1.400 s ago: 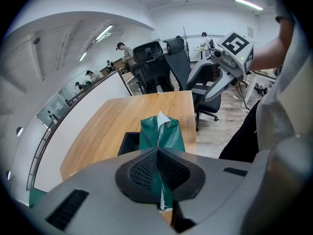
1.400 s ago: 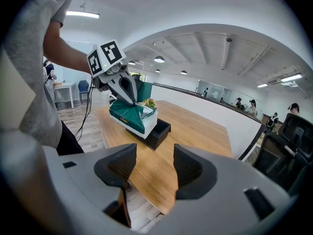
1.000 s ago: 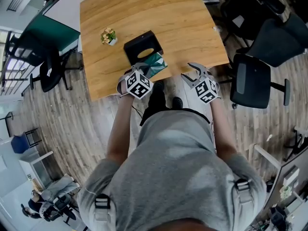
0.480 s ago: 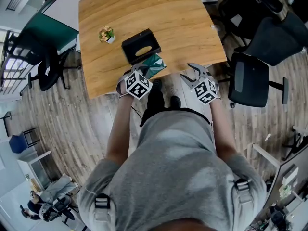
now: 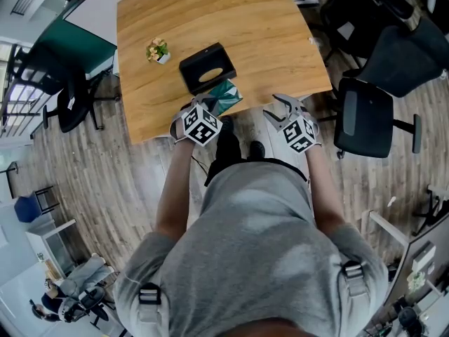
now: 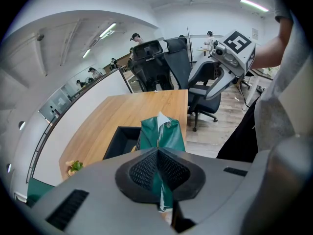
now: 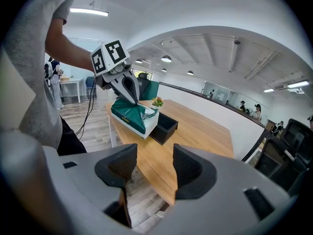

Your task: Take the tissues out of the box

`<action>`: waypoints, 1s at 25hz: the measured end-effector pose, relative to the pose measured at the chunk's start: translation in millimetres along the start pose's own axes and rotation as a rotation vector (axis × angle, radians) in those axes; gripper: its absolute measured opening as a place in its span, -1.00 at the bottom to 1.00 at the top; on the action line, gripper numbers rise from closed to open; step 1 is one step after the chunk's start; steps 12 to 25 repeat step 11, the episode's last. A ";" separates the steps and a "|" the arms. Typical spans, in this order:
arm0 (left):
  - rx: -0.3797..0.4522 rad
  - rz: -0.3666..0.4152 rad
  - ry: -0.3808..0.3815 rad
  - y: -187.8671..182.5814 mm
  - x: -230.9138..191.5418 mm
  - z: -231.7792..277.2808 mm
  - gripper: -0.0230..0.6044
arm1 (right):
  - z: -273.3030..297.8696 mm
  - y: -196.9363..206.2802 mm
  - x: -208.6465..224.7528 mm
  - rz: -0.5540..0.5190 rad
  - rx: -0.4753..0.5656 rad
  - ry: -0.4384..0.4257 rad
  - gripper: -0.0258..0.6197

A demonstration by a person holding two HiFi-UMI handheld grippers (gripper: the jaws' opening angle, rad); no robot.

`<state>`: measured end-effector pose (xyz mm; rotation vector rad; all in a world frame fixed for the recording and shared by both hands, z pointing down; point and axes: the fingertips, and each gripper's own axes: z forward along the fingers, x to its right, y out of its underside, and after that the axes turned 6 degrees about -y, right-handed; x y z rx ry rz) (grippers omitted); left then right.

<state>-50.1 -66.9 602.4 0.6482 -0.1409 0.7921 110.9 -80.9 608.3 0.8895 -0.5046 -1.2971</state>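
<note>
A green pack of tissues [image 5: 224,96] is outside the black box [image 5: 207,67], just in front of it near the table's front edge. My left gripper [image 5: 204,106] is shut on the pack's loose green wrapper at the top. In the left gripper view the wrapper runs between the closed pads [image 6: 142,169], with the pack [image 6: 164,133] and the open-topped box [image 6: 122,140] beyond. The right gripper view shows the pack [image 7: 131,114] tilted beside the box [image 7: 165,125]. My right gripper [image 5: 278,107] stands open and empty to the right, off the table's edge.
A small potted plant [image 5: 158,50] stands left of the box on the wooden table [image 5: 231,12]. A dark office chair [image 5: 368,118] is close on the right, another chair [image 5: 70,97] on the left. The table's front edge meets the plank floor [image 7: 142,199].
</note>
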 end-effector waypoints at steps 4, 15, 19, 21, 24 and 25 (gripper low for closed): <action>-0.004 0.003 0.003 1.2 -2.1 2.6 -0.86 | 0.8 -4.8 0.9 -0.007 0.000 -0.006 -0.19; -0.003 0.003 0.007 -1.9 -6.1 3.2 -0.86 | 2.1 -5.5 3.3 0.012 0.001 0.000 -0.19; -0.003 0.003 0.007 -1.9 -6.1 3.2 -0.86 | 2.1 -5.5 3.3 0.012 0.001 0.000 -0.19; -0.003 0.003 0.007 -1.9 -6.1 3.2 -0.86 | 2.1 -5.5 3.3 0.012 0.001 0.000 -0.19; -0.003 0.003 0.007 -1.9 -6.1 3.2 -0.86 | 2.1 -5.5 3.3 0.012 0.001 0.000 -0.19; -0.003 0.003 0.007 -1.9 -6.1 3.2 -0.86 | 2.1 -5.5 3.3 0.012 0.001 0.000 -0.19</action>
